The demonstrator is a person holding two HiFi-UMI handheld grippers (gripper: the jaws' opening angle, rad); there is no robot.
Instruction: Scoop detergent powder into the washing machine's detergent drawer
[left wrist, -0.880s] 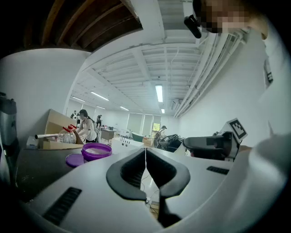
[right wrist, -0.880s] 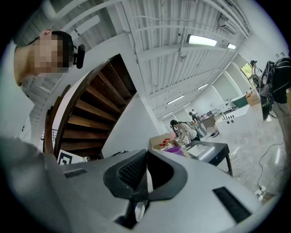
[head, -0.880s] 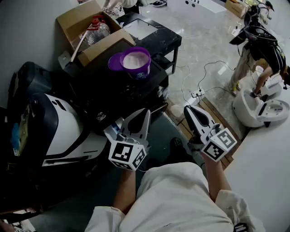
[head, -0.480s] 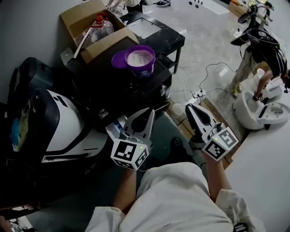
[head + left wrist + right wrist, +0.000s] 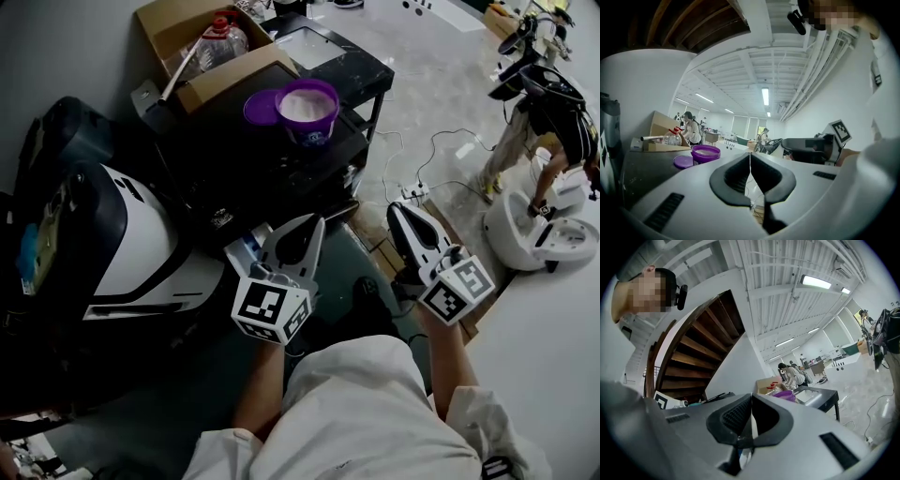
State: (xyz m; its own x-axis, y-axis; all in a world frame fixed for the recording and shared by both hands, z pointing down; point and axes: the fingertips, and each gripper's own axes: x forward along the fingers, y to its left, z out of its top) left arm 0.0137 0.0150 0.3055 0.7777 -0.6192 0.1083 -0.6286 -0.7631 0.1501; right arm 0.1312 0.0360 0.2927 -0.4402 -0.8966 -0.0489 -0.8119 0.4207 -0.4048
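Head view: both grippers idle, jaws together, powder tub on the black top ahead

Head view has the left gripper [image 5: 312,225] and right gripper [image 5: 397,212] side by side, low in front of the person, both pointing up the frame. Left gripper view shows its jaws [image 5: 750,161] pressed together with nothing between them. Right gripper view shows the same: pads meeting along one line [image 5: 751,401], nothing held.

The purple tub [image 5: 309,105] stands upright on a black top [image 5: 262,159], well apart from both grippers. It is uncovered and white powder shows inside. Its lid [image 5: 261,107] lies flat, touching the tub on the left. Behind them sits a cardboard box [image 5: 211,84] with a clear bottle [image 5: 225,42] in it. From the left gripper, tub [image 5: 706,152] and lid [image 5: 683,161] appear left of the jaws.

A white and black machine [image 5: 141,253] lies at the left, below the black top. Whether the detergent drawer is in sight, I cannot tell. At the far right another person [image 5: 553,112] bends over a white unit on the floor.
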